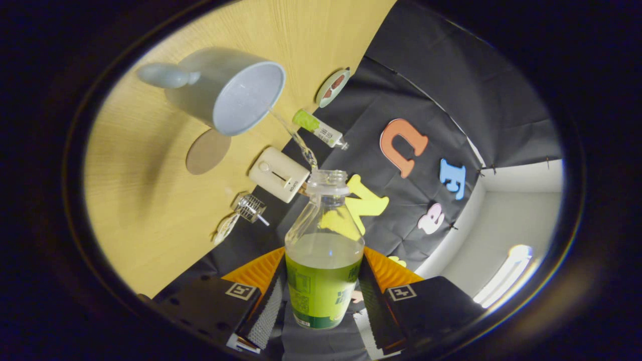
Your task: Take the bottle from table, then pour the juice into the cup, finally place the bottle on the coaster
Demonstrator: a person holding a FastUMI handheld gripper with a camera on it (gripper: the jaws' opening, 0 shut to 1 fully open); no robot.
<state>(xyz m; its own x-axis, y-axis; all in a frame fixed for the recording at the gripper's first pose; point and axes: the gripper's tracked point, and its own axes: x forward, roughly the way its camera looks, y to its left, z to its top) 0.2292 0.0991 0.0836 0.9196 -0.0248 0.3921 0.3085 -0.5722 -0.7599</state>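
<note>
gripper view | gripper fingers clamped on both sides of the uncapped juice bottle, tilted toward the pale mug | thin stream seemingly reaching the mug's rim | pickup done, pour underway | left: set bottle on round brown coaster beside mug, on wooden table

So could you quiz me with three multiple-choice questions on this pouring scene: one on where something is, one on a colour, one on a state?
1. Where does the brown coaster lie?
A. beside the mug
B. under the bottle
C. inside the mug

2. What colour is the mug?
A. red
B. pale blue-grey
C. black

3. How is the bottle?
A. capped, standing alone
B. lying on the table
C. uncapped, pouring

Answers: 1 A, bare on the table next to the mug. 2 B, inside and out. 3 C, the gripper fingers clamp it while a thin stream reaches the mug.
</note>
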